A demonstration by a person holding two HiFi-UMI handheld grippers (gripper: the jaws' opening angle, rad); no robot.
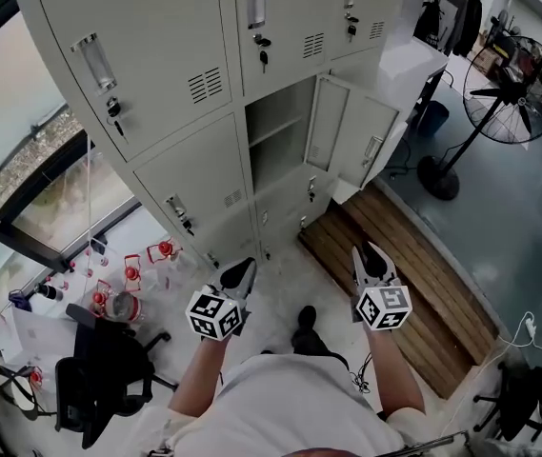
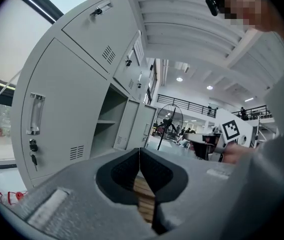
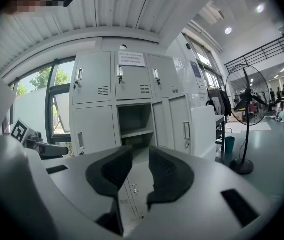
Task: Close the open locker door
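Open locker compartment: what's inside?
The open grey metal locker compartment holds one grey shelf; nothing shows above or below it. Its back corners are dark, so small items there can't be ruled out.

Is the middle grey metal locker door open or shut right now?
Open: the grey metal locker door swings outward, exposing the inner shelf.

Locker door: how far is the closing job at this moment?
Done: nothing; the locker door stands swung open, its compartment exposed. In hand: nothing; the left gripper, jaws together, and the right gripper, jaws apart, are both empty and held clear of the lockers. Left: reach the door and push it shut.
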